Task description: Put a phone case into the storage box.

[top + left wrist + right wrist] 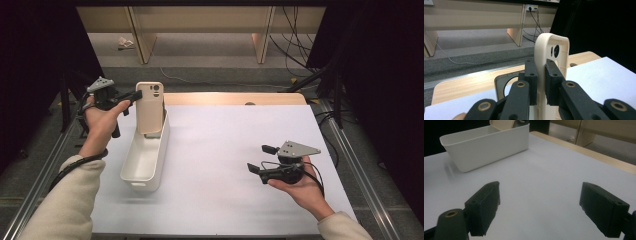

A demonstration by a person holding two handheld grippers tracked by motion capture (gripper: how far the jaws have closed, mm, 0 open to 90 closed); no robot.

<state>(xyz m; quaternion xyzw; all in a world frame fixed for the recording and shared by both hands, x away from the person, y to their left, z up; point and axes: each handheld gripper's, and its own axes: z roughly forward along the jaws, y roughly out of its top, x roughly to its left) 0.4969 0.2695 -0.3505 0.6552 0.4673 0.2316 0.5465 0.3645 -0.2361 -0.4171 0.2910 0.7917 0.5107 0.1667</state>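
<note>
A: Any brand or writing to read?

B: None that I can make out. The phone case [150, 106] is plain, with no legible logo, and the bin [145, 159] is unmarked too.

A: What does the case look like?

B: Cream-beige, a rounded rectangle with raised rims. In the high view it stands upright with its back to the camera, and a camera cutout sits at its upper right corner. In the left gripper view [552, 65] it is seen edge-on, with a round dark lens hole near the top.

A: Where is it?

B: At the far end of the bin, near the tabletop's [240, 165] far left corner. Its lower end dips inside the bin's far end, while its top stands well above the rim. Whether it touches the bin floor, I cannot tell.

A: And the left claw [131, 96]?

B: Nearly closed, clamped on the case's edge. In its own view [541, 82] the two black pads press the case from either side, about midway up.

A: The right claw [260, 159]?

B: Spread wide with nothing between its jaws. It is held over the tabletop's near right part, well apart from the bin. In its own view [539, 210] bare white surface shows between the pads.

A: What is in the bin?

B: It is a long white tub with sloped walls, lying along the left edge. Apart from the case's lower end, its inside looks bare; the right gripper view shows its side wall [489, 145].
</note>
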